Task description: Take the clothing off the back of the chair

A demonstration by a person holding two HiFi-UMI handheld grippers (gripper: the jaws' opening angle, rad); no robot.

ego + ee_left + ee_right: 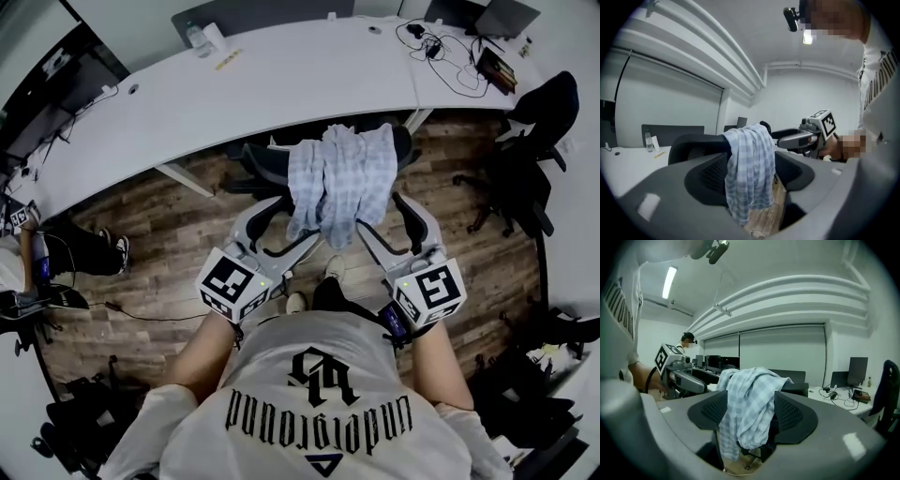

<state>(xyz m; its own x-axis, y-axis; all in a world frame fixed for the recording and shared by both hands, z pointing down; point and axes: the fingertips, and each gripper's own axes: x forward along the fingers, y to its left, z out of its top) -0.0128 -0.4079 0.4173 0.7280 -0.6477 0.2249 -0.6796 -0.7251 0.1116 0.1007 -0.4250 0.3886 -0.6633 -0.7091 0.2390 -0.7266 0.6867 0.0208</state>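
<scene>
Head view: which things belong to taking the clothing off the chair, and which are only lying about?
For the job: checked clothing, chair back, left gripper, right gripper, both open.

Only lying about: water bottle, cables, white desk, second black chair at the right.

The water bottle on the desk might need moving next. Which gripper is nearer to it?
Left. The left gripper is on the water bottle's side of the checked shirt; the right gripper is across the shirt, farther from it.
</scene>
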